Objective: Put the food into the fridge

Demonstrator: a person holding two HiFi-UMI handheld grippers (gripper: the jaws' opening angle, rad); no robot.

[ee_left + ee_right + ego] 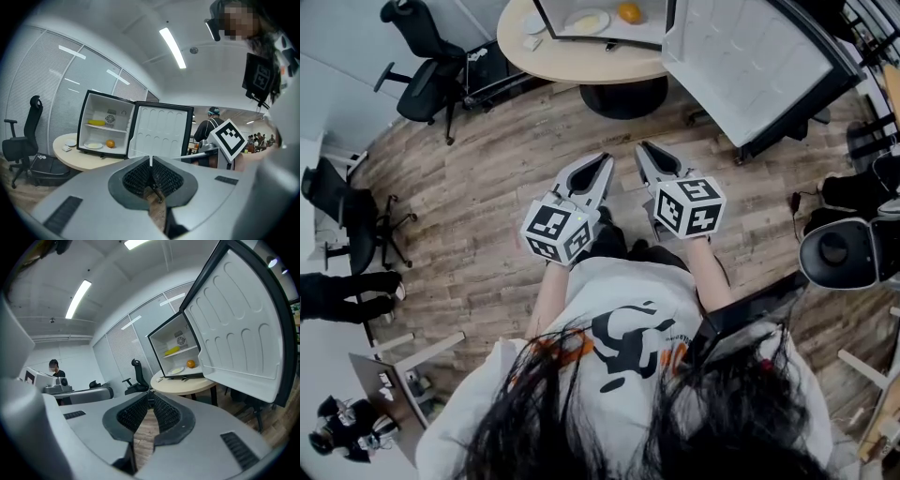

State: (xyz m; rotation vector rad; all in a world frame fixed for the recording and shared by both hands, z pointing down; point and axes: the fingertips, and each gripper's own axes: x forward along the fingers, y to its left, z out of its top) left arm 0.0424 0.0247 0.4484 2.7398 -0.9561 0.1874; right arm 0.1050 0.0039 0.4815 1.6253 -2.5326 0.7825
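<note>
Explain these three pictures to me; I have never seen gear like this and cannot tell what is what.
There is no robot here. A person holds a two-jaw hand tool in each hand. The head view comes from a camera on the person's head, looking down at the left gripper and the right gripper. The marker cubes are part of those tools. The other two pictures come from a camera riding on each gripper, looking along its jaws. Both pairs of jaws are closed with nothing between them. Ahead, a small fridge stands on a round table with its door open. Inside, a banana lies on the shelf, with a plate and an orange below it.
</note>
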